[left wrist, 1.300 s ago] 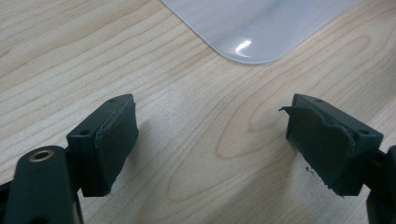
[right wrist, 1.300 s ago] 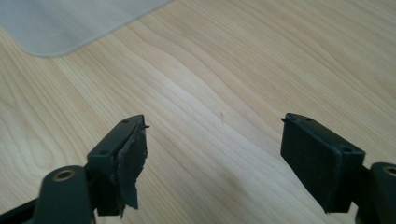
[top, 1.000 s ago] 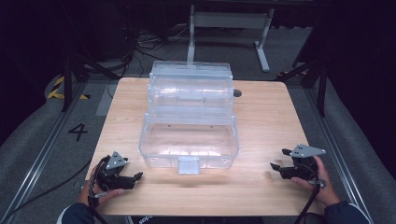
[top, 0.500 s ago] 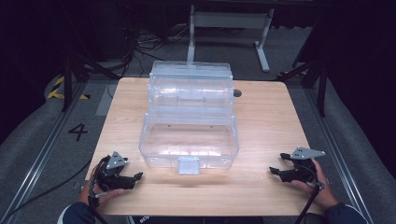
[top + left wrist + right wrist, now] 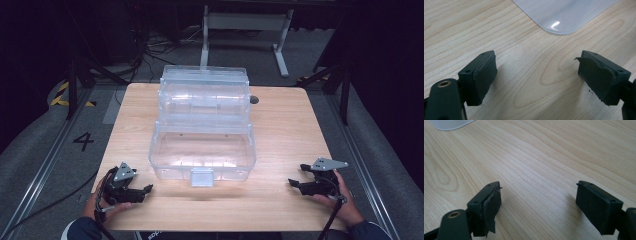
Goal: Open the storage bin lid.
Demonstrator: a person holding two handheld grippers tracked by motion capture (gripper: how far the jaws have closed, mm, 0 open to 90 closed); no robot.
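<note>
A pale wood table [image 5: 290,130] stands in a dark room. The clear box [image 5: 202,150] lies between and ahead of both grippers, its long axis across the table, latch facing the person. Left gripper [image 5: 145,190] and right gripper [image 5: 295,176] rest released near the front edge, bare wood around each.

Pale wooden square tabletop [image 5: 285,130], light grain. Bore a clear plastic lidded storage box [image 5: 202,150] at centre, lid raised toward the far edge; small dark round knob [image 5: 254,99] just beside it, far right.
</note>
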